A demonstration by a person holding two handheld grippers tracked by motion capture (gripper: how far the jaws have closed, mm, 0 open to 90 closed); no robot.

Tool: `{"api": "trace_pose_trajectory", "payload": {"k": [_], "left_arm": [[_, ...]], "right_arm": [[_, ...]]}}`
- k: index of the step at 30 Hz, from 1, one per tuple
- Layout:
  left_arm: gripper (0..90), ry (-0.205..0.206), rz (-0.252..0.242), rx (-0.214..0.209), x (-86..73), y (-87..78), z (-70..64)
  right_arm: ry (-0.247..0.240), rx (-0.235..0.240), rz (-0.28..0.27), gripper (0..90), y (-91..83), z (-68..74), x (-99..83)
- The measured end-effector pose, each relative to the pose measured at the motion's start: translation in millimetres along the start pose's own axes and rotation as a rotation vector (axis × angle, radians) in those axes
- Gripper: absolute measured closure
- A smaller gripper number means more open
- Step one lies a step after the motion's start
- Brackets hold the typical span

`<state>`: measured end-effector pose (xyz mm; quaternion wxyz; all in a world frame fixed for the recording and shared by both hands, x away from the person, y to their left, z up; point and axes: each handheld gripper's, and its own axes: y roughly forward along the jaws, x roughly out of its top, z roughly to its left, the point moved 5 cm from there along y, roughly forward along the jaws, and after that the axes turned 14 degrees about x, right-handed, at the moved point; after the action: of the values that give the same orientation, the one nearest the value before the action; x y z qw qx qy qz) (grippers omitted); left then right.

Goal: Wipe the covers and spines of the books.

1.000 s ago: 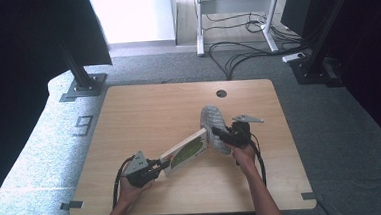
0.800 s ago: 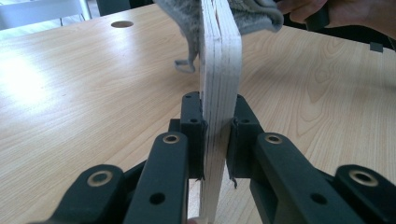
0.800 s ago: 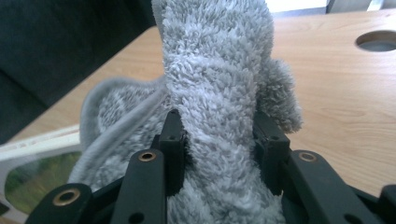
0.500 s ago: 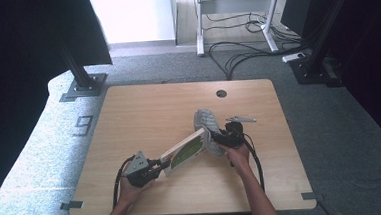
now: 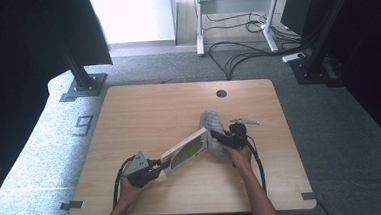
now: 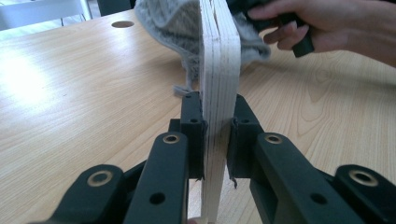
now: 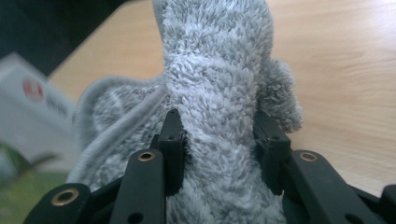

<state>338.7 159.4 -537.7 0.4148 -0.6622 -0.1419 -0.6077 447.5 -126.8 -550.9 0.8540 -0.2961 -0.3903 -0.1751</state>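
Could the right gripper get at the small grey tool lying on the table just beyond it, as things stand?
Probably not: the right gripper is shut on the grey cloth, though the small tool lies unobstructed.

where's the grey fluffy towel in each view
High view: grey fluffy towel right of table centre, at the board's far end.
Left gripper view: top centre, behind the clamped pale wooden board.
Right gripper view: centre, pinched between the jaws.
Shared landmark: the board.
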Motion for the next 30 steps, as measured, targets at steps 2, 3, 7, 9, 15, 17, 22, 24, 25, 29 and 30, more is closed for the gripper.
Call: {"api": "trace_pose_trajectory", "payload": {"k": [2,3,7,9,15,17,22,24,25,29,30], "left_arm": [[79.8,0.001,0.000,0.000,0.0,0.0,-0.1],[79.7,0.001,0.000,0.001,0.0,0.0,-0.3],[79.7,0.000,0.001,0.002,0.0,-0.2,0.1],[79.7,0.003,0.000,0.003,0.0,-0.2,0.0],[79.6,0.007,0.000,0.005,-0.1,-0.4,-0.2],[79.5,0.006,0.000,0.005,-0.1,-0.4,0.0],[79.6,0.005,0.000,0.004,-0.1,-0.3,0.3],[79.5,0.004,0.001,0.004,-0.1,-0.3,0.3],[79.5,0.004,0.000,0.004,-0.1,-0.3,0.3],[79.6,0.003,0.001,0.005,0.0,-0.2,0.5],[79.6,0.003,0.001,0.004,0.0,-0.2,0.6]], "right_arm": [[-0.027,0.010,0.044,61.0,6.0,3.1,-5.2],[-0.051,0.007,0.076,61.1,9.6,5.5,-8.3],[-0.119,-0.057,0.150,61.4,18.1,7.6,-15.9],[-0.137,-0.077,0.178,61.5,19.5,6.5,-19.0],[-0.200,-0.131,0.198,61.4,20.1,9.0,-21.6],[-0.223,-0.152,0.206,61.1,16.9,10.0,-20.5],[-0.239,-0.228,0.164,61.1,-8.9,-1.0,-10.9],[-0.232,-0.262,0.146,61.1,-25.4,-9.2,-7.5],[-0.225,-0.276,0.139,61.1,-34.2,-13.7,-6.1],[-0.187,-0.351,0.101,60.4,-67.6,-33.3,-3.2],[-0.182,-0.377,0.098,59.6,-74.4,-38.8,-3.6]]}}
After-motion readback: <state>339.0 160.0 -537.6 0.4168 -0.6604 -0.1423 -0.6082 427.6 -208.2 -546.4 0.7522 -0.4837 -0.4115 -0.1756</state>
